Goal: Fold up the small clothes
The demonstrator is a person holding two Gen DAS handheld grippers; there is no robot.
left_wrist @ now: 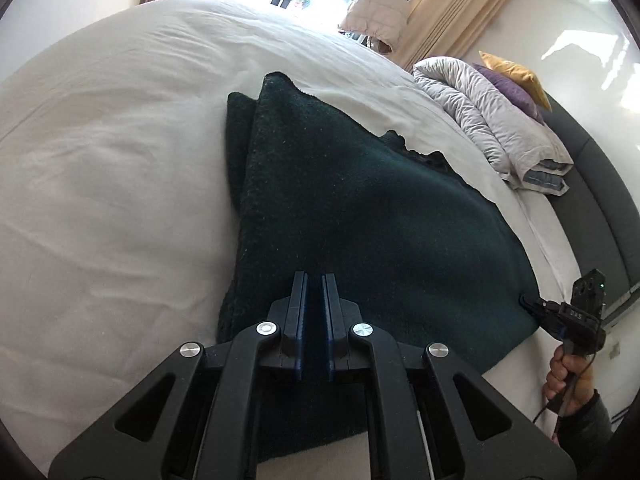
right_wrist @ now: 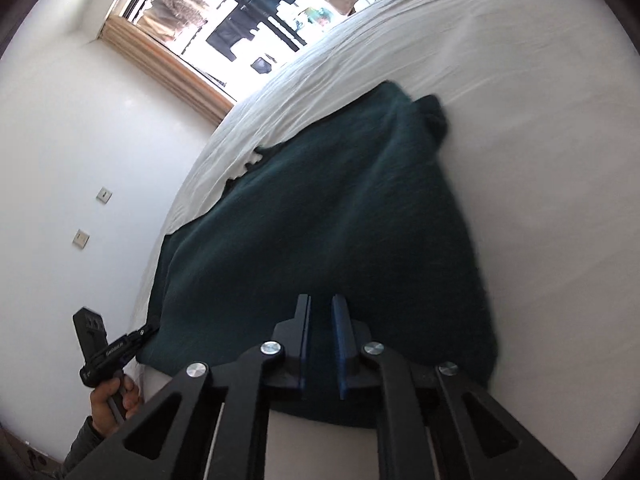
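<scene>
A dark green knit garment lies on the white bed sheet, with one side folded over. It also shows in the right wrist view. My left gripper is shut on the garment's near edge. It also shows in the right wrist view, at the garment's left corner. My right gripper is shut on the other near corner. It also shows in the left wrist view, at the garment's right corner.
A rumpled pale duvet with purple and yellow cushions lies at the headboard. A window with tan curtains is beyond the bed. A white wall with switches runs along the bed's side.
</scene>
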